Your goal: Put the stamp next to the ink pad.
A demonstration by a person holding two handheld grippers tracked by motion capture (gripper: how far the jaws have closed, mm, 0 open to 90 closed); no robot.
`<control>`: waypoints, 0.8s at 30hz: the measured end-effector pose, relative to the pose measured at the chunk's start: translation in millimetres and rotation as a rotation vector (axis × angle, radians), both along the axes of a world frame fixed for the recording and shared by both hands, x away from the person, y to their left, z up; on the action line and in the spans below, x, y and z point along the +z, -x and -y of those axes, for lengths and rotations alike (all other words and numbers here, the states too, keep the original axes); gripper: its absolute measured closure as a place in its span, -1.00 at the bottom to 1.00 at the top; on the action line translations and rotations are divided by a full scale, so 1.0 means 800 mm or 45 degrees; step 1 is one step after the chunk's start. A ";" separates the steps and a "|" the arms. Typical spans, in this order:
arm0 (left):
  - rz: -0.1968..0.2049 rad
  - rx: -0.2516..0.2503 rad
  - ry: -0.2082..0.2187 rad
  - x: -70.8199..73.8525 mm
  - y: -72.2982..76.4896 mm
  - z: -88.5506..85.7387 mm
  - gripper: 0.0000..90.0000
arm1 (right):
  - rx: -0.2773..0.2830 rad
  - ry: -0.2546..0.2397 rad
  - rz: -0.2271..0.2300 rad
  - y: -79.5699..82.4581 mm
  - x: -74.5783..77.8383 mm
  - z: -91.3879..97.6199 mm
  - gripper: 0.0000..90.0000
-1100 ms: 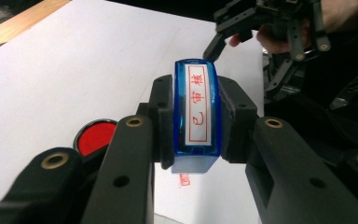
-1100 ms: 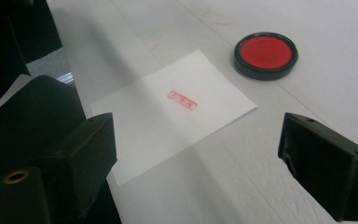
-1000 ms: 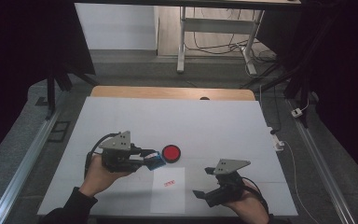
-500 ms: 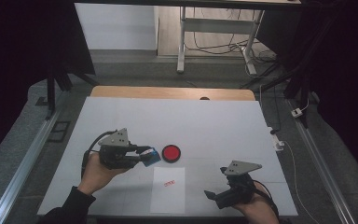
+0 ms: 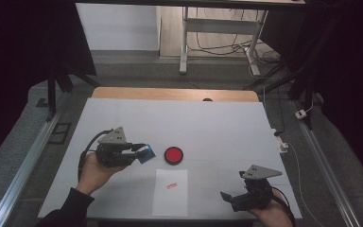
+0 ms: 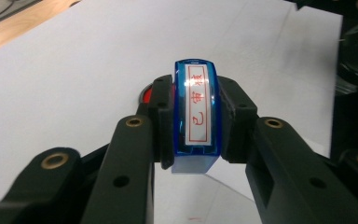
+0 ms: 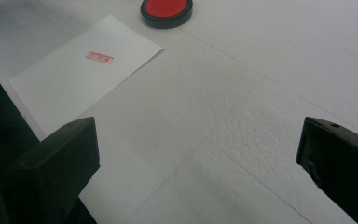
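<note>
Left gripper (image 5: 139,151) pinched the stamp (image 6: 196,112) just left of the ink pad (image 5: 174,154), above the table (image 5: 217,123); right gripper (image 5: 228,198) spread, empty; I judged a level, square dab best.

Dim room in the high view, deep black at both sides and the top corners, while the white table (image 5: 217,123) catches soft, even light and throws only faint shadows. That view is grainy. In the left gripper view the blue stamp (image 6: 196,109) is sharp with a small glare streak; the table behind goes soft. In the right gripper view the near black jaws blur, and the sheet of paper (image 7: 86,70) stays fairly crisp.
</note>
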State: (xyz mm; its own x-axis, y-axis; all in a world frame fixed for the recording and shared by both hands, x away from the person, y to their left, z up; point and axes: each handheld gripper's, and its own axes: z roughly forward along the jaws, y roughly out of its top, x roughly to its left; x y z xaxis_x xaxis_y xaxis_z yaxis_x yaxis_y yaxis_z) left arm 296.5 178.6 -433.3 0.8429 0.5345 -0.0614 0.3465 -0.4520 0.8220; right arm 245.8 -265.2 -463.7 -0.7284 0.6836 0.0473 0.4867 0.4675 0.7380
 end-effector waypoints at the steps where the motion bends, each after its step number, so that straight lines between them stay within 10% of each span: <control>1: -0.002 0.009 -0.004 -0.001 -0.001 -0.002 0.55 | -0.005 -0.002 -0.005 0.001 0.001 0.002 -1.00; 24: -0.053 0.171 -0.107 -0.040 -0.023 -0.023 0.55 | -0.077 -0.002 -0.007 0.011 0.002 0.025 -1.00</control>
